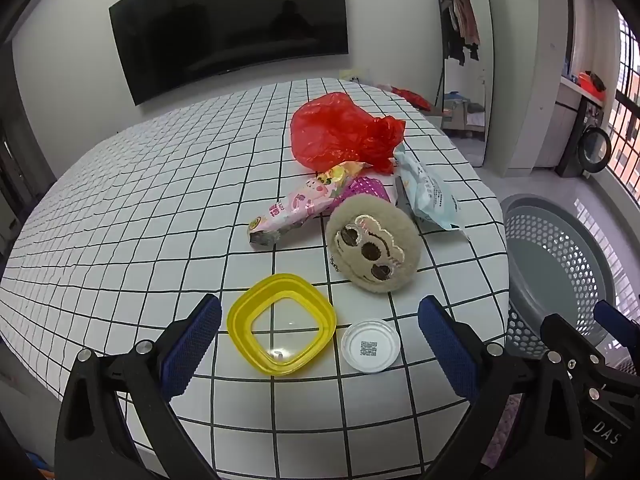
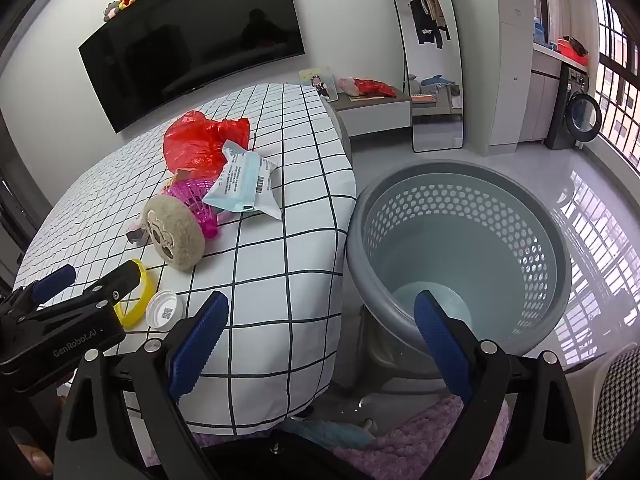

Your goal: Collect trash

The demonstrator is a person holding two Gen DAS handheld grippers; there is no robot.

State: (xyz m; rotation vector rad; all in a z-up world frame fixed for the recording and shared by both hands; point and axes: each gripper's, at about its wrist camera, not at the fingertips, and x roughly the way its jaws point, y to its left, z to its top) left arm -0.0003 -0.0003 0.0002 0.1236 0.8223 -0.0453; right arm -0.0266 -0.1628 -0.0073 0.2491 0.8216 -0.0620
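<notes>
Both tongs spread, holding nothing. Left tongs [image 1: 320, 344] frame the yellow ring [image 1: 281, 324] and white lid [image 1: 371, 345], lower centre on the bed [image 1: 120, 200]. Pinch the lid's rim; basket [image 2: 460, 248] sits right, beside right tongs [image 2: 320, 344].

"GenRobot.AI" stands on the left gripper [image 2: 64, 312] body — left of the right jaws — and "DAS" on the right gripper [image 1: 608, 320].

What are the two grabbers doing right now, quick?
Left gripper: open, holding nothing, over the yellow ring.
Right gripper: open, holding nothing, by the basket.
</notes>
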